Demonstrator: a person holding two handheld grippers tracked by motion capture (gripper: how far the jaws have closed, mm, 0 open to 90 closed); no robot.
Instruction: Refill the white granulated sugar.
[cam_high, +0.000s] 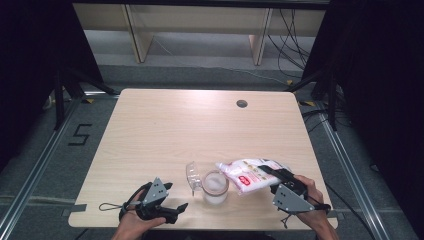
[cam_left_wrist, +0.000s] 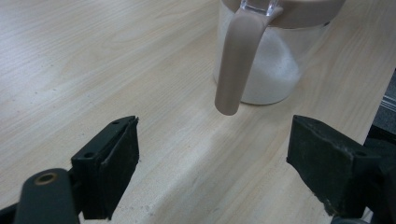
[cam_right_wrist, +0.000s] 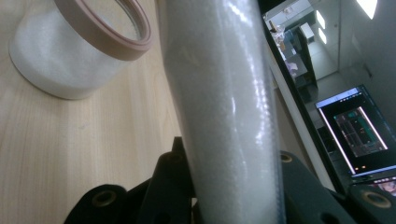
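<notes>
A clear jar (cam_high: 216, 187) with a tan rim holds white grains and stands near the table's front edge. Its clear flip lid (cam_high: 192, 176) hangs open on the left side. In the left gripper view the jar (cam_left_wrist: 266, 65) shows a tan handle (cam_left_wrist: 232, 65) pointing at me. My left gripper (cam_high: 177, 195) (cam_left_wrist: 215, 163) stands open just short of that handle, touching nothing. My right gripper (cam_high: 274, 176) (cam_right_wrist: 233, 158) is shut on a plastic bag of white grains (cam_high: 250, 174) (cam_right_wrist: 229, 102) with a red label, held tilted over the jar's (cam_right_wrist: 70, 51) right side.
The wooden table (cam_high: 175, 130) has a round cable hole (cam_high: 242, 103) at the back right. Beyond its right edge a lit monitor (cam_right_wrist: 357, 130) stands low. Black frames and cables flank the table on both sides.
</notes>
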